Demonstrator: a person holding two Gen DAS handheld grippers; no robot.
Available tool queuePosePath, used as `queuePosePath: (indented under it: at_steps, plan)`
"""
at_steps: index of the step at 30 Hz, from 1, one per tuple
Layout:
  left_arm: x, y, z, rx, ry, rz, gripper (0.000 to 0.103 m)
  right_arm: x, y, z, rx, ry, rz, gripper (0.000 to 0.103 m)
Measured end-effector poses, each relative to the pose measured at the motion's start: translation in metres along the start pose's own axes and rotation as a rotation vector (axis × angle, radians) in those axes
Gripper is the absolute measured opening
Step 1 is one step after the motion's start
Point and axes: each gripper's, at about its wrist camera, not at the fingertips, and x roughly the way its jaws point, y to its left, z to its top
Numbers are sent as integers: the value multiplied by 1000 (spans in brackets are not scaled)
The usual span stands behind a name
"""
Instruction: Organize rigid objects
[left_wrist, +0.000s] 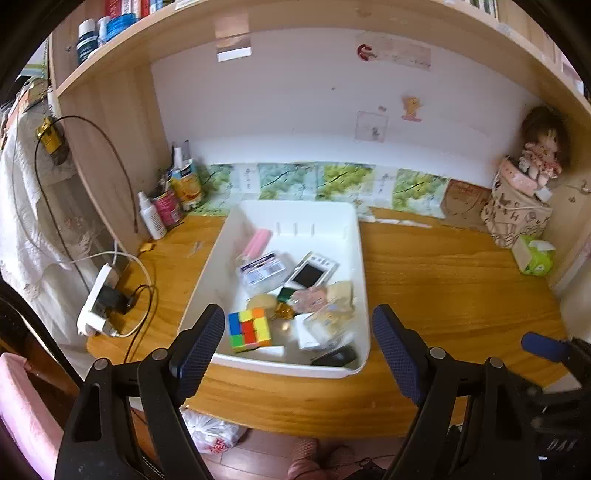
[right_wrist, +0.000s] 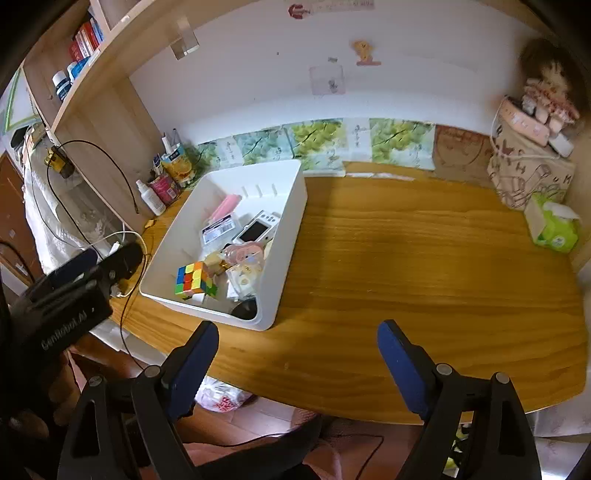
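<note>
Wooden surface (right_wrist: 424, 266) lay bare except for the white bin (left_wrist: 364, 280) holding the cube (left_wrist: 249, 328) and other small items. Left gripper (left_wrist: 297, 347) hung nearer, just before it; right gripper (right_wrist: 297, 354) stood rightward. Both gaped wide, empty.

Doll (left_wrist: 543, 147) on patterned bag (left_wrist: 513, 210), green tissue pack (left_wrist: 535, 256) beside
</note>
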Motion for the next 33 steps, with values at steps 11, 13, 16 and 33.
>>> queuePosePath:
  at_steps: [11, 13, 16, 33]
  plan:
    - [0, 0, 5, -5, 27, -96, 100, -10, -6, -4, 118, -70, -62, 103]
    - [-2, 2, 4, 3, 14, -125, 102, -7, -1, -4, 112, -78, -66, 103]
    - [0, 6, 3, 1, 8, -105, 103, -4, 5, -5, 101, -92, -79, 103]
    - [15, 22, 15, 4, -24, -37, 102, 12, 11, 7, 110, -118, -168, 103]
